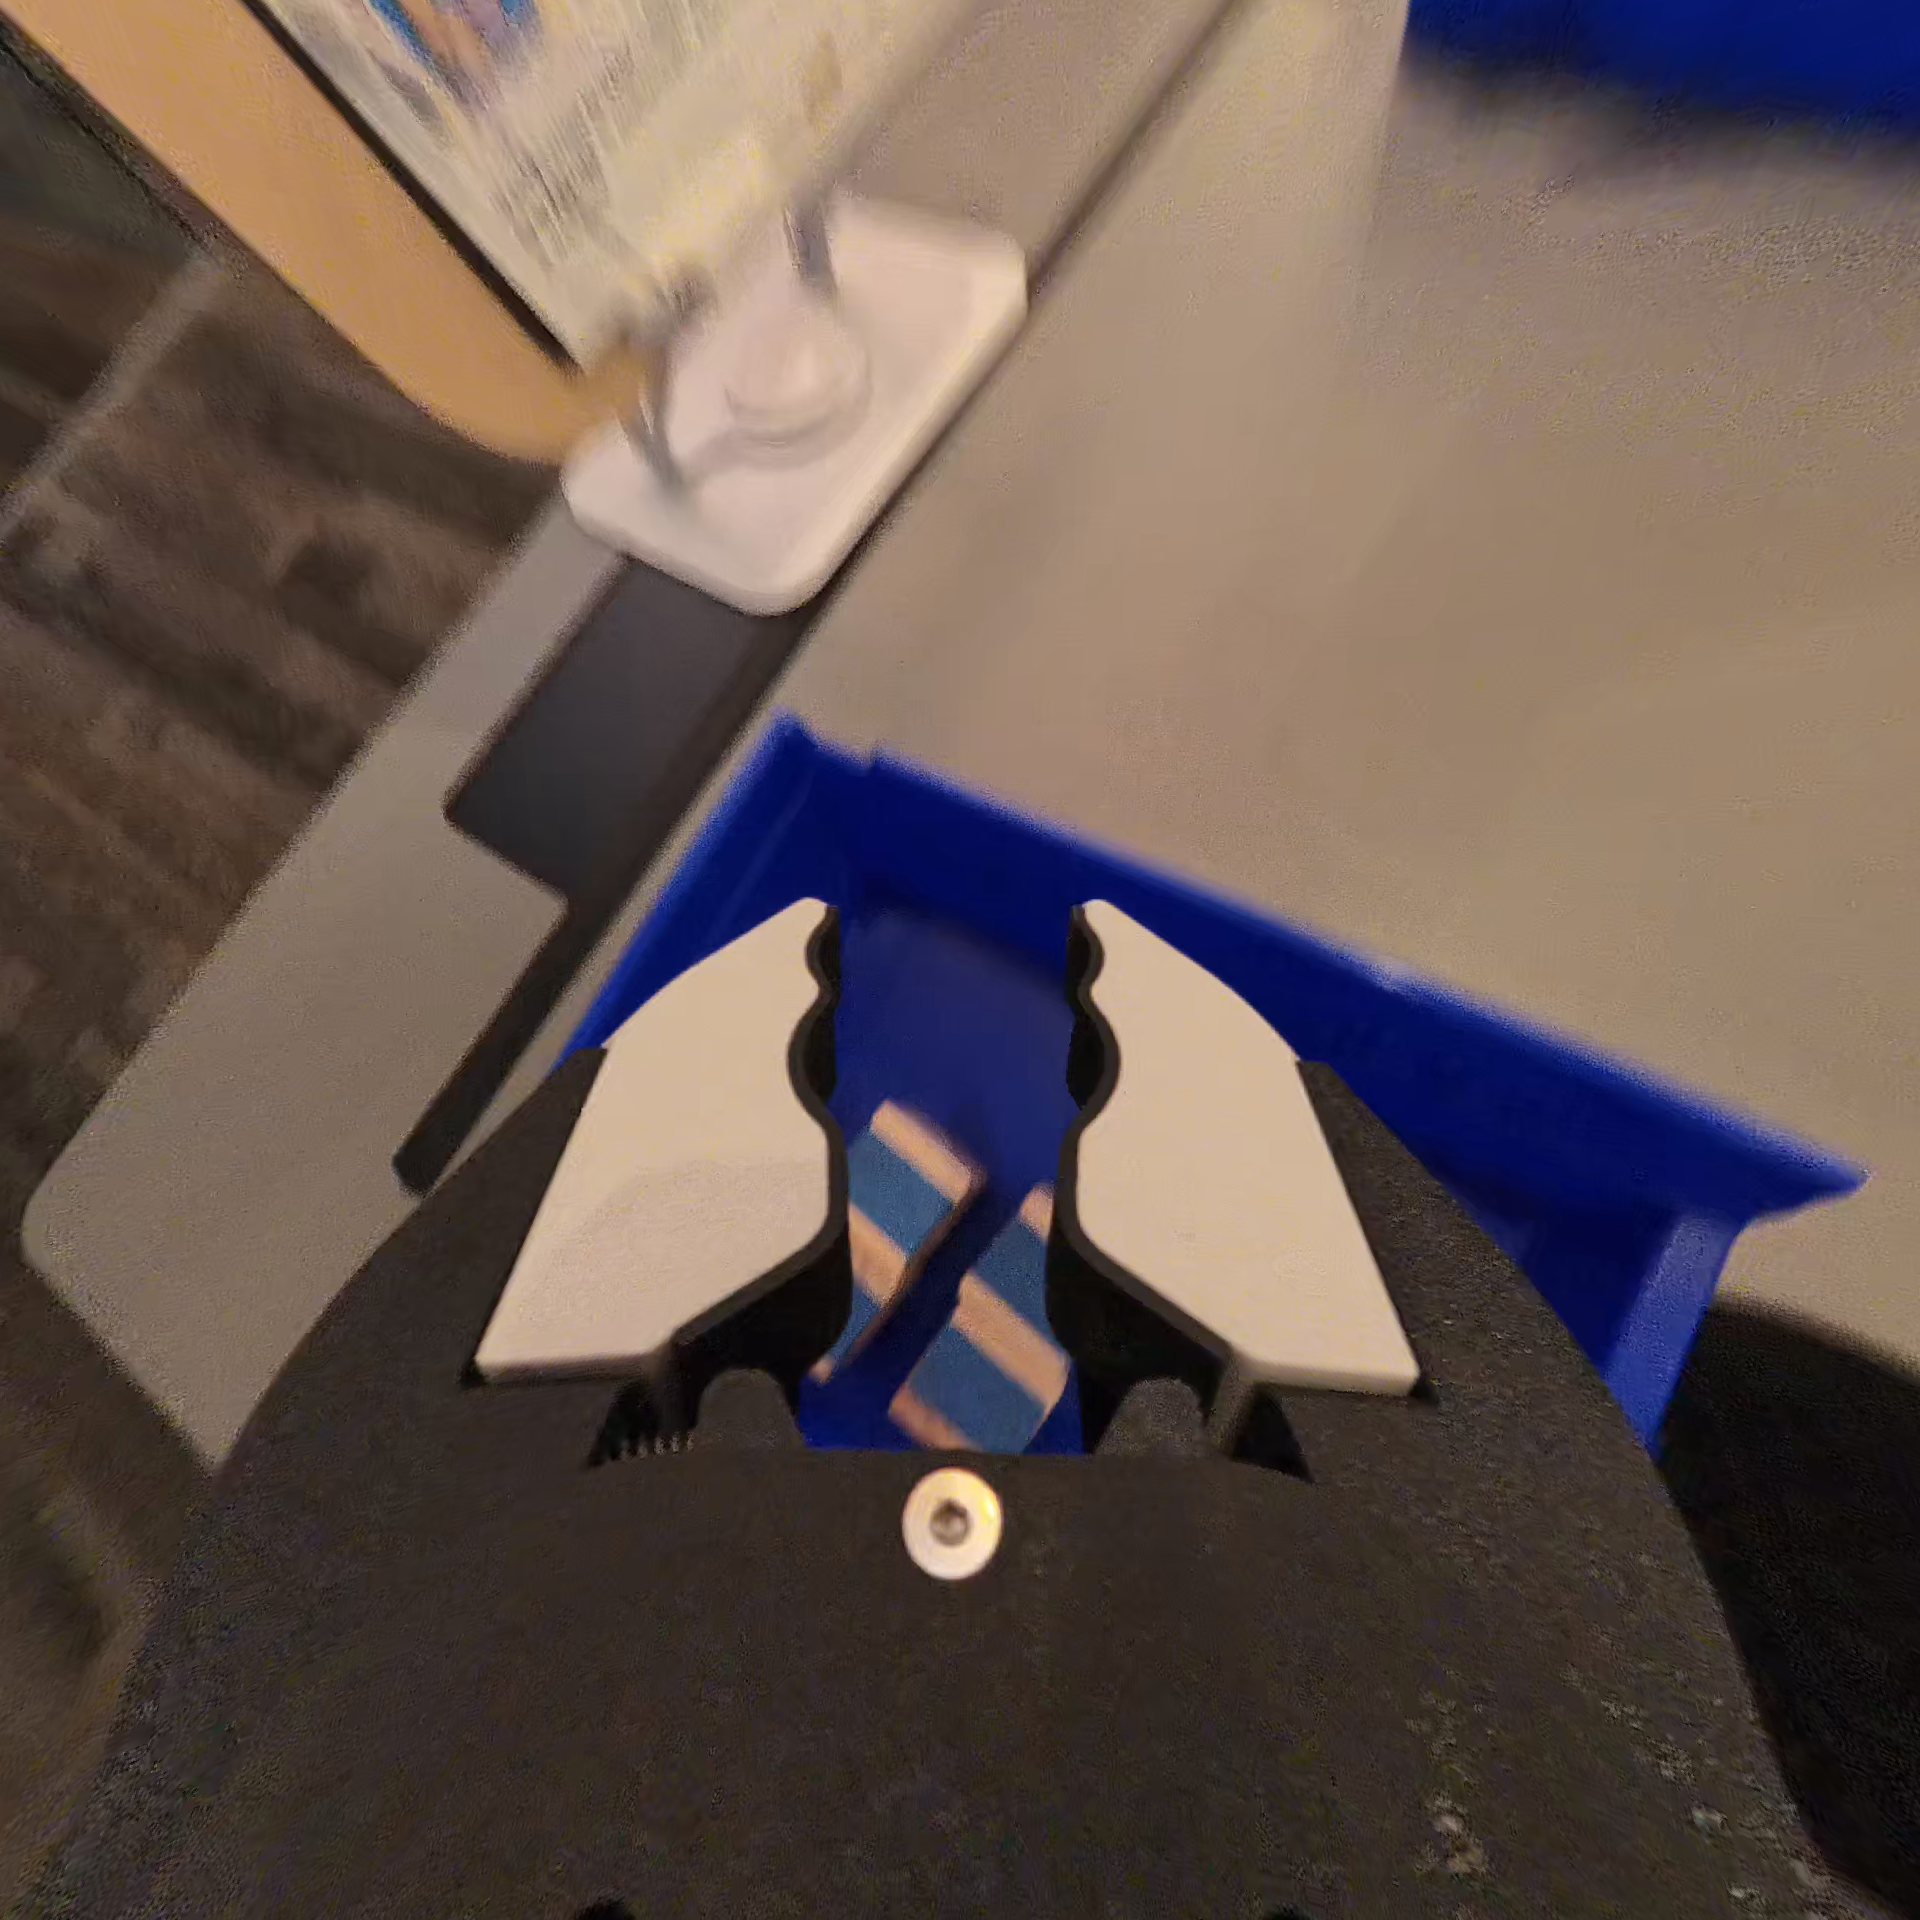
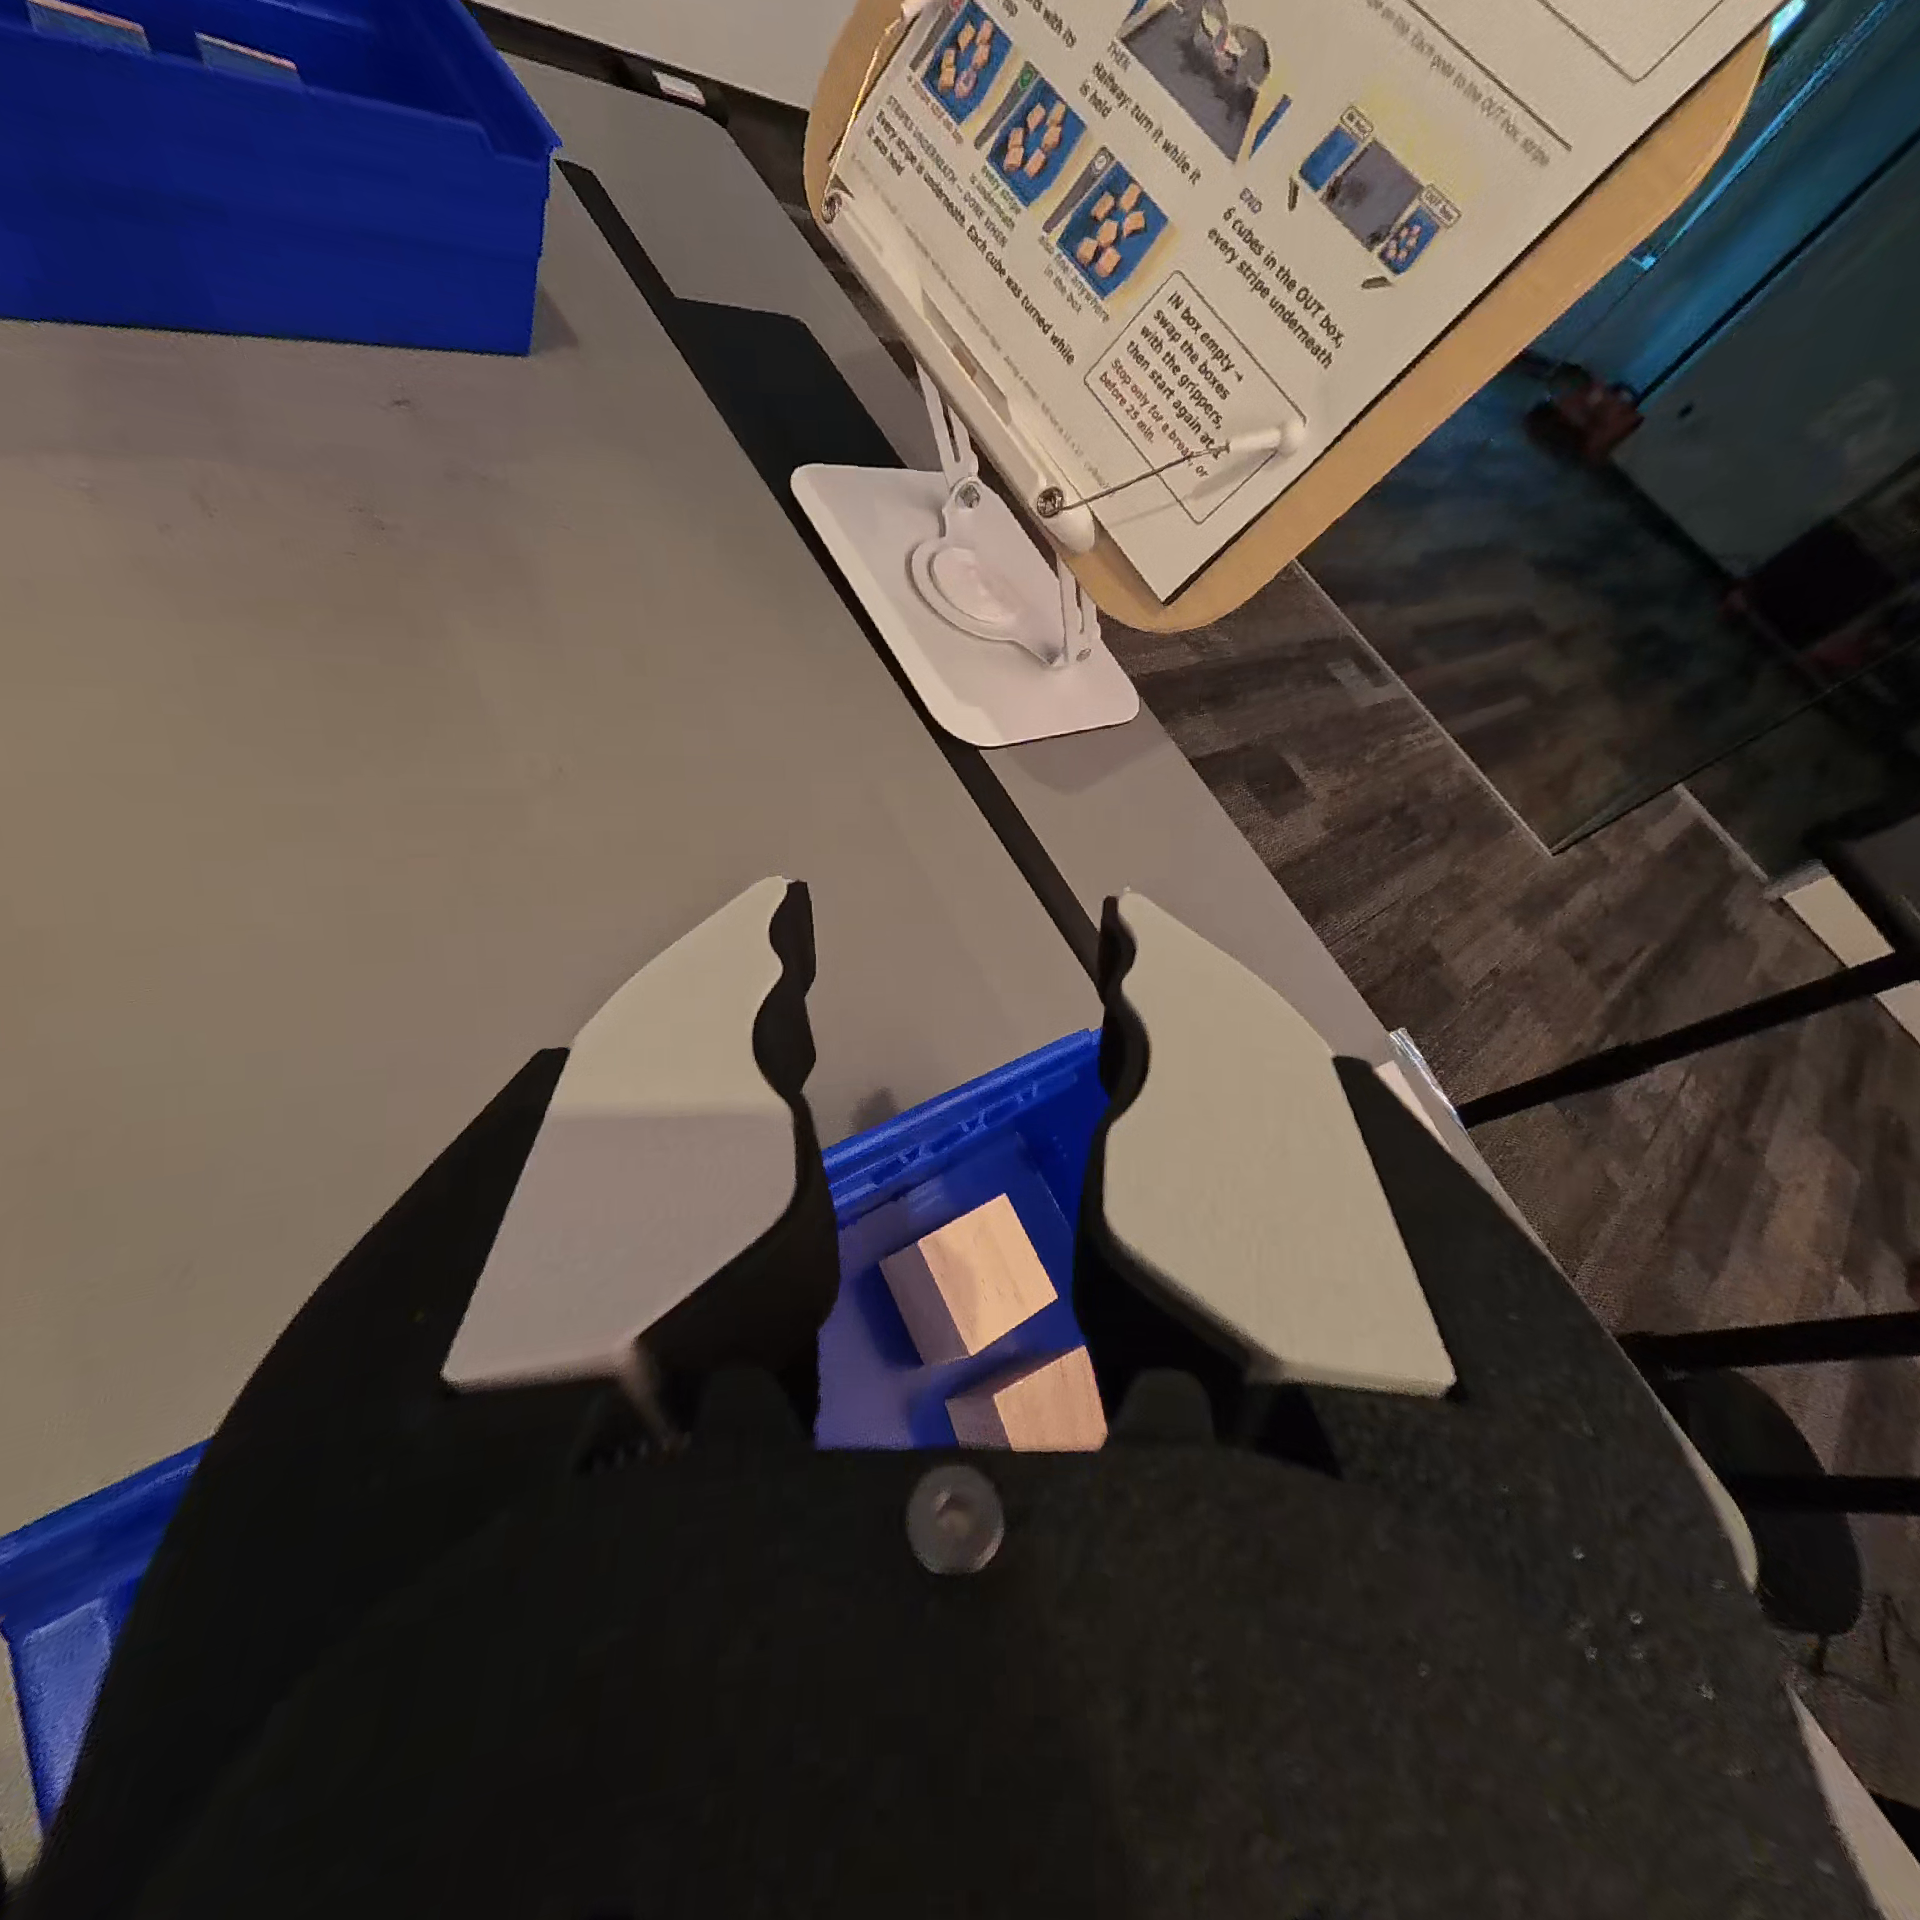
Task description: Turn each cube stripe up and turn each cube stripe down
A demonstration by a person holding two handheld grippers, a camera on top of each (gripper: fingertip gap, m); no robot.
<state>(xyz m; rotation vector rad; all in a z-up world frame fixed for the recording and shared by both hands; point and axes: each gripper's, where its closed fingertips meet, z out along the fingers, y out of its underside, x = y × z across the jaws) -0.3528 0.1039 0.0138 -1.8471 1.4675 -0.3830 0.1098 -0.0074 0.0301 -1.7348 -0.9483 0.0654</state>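
Note:
In the left wrist view, my left gripper [image 1: 948,914] is open and empty above a blue bin [image 1: 1403,1029]. Two wooden cubes lie in the bin with blue stripes showing, one cube [image 1: 904,1195] to the left and the other cube [image 1: 987,1361] lower right. The picture is blurred. In the right wrist view, my right gripper [image 2: 956,899] is open and empty above another blue bin [image 2: 935,1127]. Two plain-faced wooden cubes sit in it, one cube [image 2: 982,1283] above the other cube [image 2: 1049,1403]; no stripe shows on them.
A grey table [image 2: 364,675] holds both bins. A white stand [image 2: 977,613] with an instruction sheet [image 2: 1195,239] sits at the table's edge. A further blue bin [image 2: 260,177] stands at the far left. Dark carpet floor [image 2: 1558,935] lies beyond the edge.

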